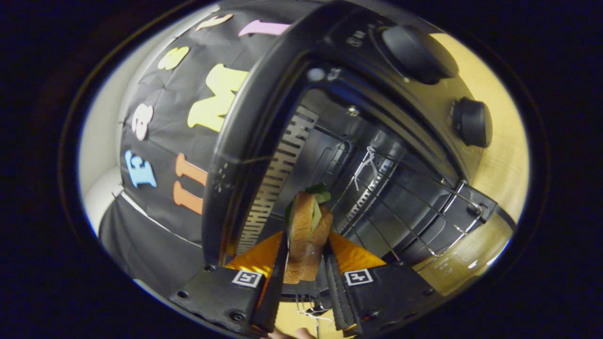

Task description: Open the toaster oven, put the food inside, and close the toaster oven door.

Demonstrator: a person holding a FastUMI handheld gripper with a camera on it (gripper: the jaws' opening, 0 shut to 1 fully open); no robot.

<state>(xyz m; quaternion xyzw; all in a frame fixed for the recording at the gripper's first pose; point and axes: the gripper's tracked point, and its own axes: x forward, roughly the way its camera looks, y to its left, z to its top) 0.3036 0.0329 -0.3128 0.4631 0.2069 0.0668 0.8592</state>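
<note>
Tongs (305, 263) pinch a sandwich (307, 230) from both sides, one finger pressed against each slice of bread. Sandwich stands on edge between the fingers: two toasted brown slices with green leaves poking out at the far end. Its far end reaches beyond the fingertips, toward the mouth of the toaster oven (264, 117).

The whole view is rolled, so the oven appears tipped on its side. Oven body is black, and the door is open. The door's glass panel (466, 259) lies to the right of the right finger, with a pale reflection along its edge. The cavity gapes straight ahead of the tongs.

Inside: a wire rack (405, 207) runs from just beyond the sandwich out to the door hinge area, shiny metal bars, a few bright glints on them. A slotted metal side wall (282, 174) sits left of the sandwich, close to the left finger.

Two black knobs (414, 52) on the oven's control face, well beyond the tongs and off to the right, the second knob (473, 122) nearer the door.

Yellowish wood tabletop (499, 155) shows beyond the knobs. Black cloth wall (160, 188) hangs left of the oven.

A bit of a fingertip (301, 333) shows at the base of the tongs.
</note>
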